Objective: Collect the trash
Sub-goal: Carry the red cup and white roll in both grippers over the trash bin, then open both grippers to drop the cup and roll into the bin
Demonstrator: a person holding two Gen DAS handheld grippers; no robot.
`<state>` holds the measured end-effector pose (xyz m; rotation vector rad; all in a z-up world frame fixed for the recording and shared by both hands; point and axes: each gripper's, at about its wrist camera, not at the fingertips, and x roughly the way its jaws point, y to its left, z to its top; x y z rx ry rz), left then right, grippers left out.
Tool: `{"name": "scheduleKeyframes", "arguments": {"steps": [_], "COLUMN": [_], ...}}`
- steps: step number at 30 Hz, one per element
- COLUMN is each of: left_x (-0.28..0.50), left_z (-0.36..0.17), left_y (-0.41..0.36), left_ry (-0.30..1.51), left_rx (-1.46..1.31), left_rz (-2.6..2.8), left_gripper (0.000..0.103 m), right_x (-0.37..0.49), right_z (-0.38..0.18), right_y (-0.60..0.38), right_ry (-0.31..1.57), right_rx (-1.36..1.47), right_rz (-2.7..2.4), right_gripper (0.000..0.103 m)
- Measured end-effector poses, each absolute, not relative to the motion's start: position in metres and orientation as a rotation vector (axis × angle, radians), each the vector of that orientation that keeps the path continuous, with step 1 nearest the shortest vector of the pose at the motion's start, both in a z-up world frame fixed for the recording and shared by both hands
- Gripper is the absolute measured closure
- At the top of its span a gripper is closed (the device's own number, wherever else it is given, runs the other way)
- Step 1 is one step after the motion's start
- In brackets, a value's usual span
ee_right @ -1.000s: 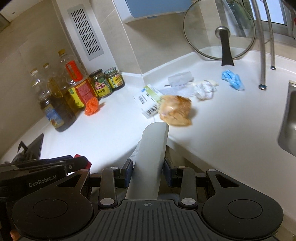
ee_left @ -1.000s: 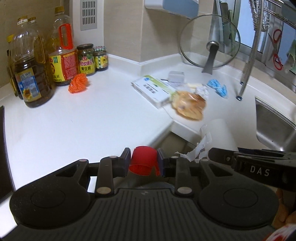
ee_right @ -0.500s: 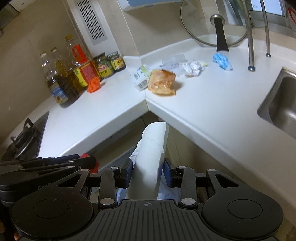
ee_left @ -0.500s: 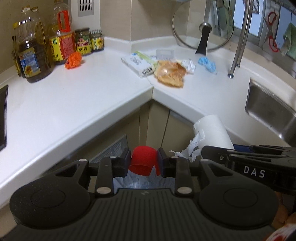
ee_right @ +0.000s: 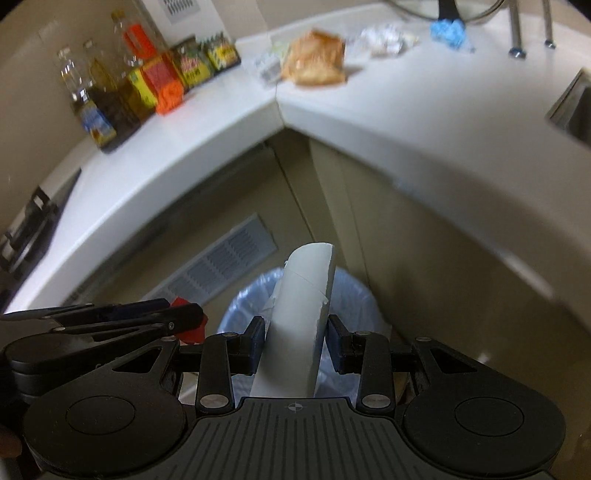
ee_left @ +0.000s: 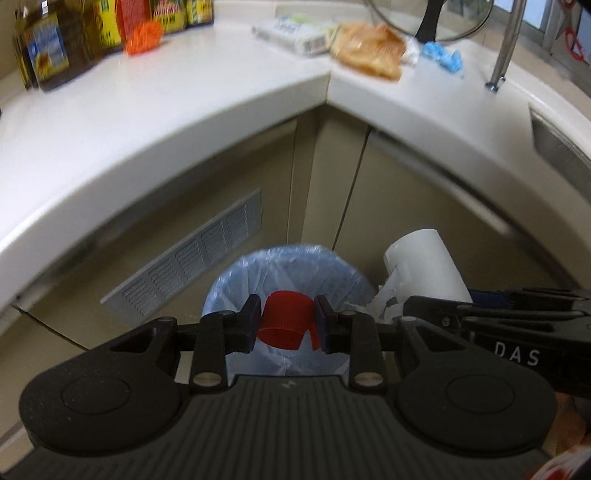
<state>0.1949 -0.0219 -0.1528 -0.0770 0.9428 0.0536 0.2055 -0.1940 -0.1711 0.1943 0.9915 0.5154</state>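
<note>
A small red cap (ee_left: 286,319) sits pinched in my left gripper (ee_left: 286,321), which is shut on it. Directly below hangs the mouth of a trash bin lined with a pale blue bag (ee_left: 280,269). My right gripper (ee_right: 297,338) is shut on a white paper tube (ee_right: 301,314) with torn paper at its base; the tube (ee_left: 424,266) also shows at the right of the left wrist view. It is held above the same bin (ee_right: 347,295). On the counter lie a crumpled tan bag (ee_left: 369,48), a blue wad (ee_left: 443,59) and an orange wad (ee_left: 144,35).
A white L-shaped counter (ee_left: 184,122) wraps around above the bin, with beige cabinet doors (ee_left: 332,184) and a vent grille (ee_left: 192,262) below. Oil bottles and jars (ee_right: 122,88) stand at the back left, a sink (ee_right: 576,110) at the right. A flat box (ee_left: 291,33) lies on the counter.
Both grippers have sunk from counter height to below the counter edge, still holding the cap and the tube. The blue-lined bin has come into view beneath them.
</note>
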Motion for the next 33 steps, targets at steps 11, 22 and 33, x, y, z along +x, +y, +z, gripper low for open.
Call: {"name": "scheduleKeyframes", "arguments": {"steps": [11, 22, 33], "left_x": [0.219, 0.244, 0.258], "left_z": [-0.215, -0.268, -0.315], "left_y": [-0.009, 0.002, 0.01], "left_ry": [1.001, 1.035, 1.115], "left_rx": [-0.074, -0.097, -0.066], "left_rz": [0.045, 0.051, 0.034], "left_gripper": [0.075, 0.075, 0.075], "right_x": [0.229, 0.259, 0.268], "right_z": [-0.236, -0.294, -0.336], "right_y": [-0.177, -0.163, -0.149], "right_ry": [1.043, 1.072, 1.117], "right_rx": [0.152, 0.169, 0.079], "right_rz": [0.565, 0.599, 0.63], "right_gripper": [0.067, 0.067, 0.066]}}
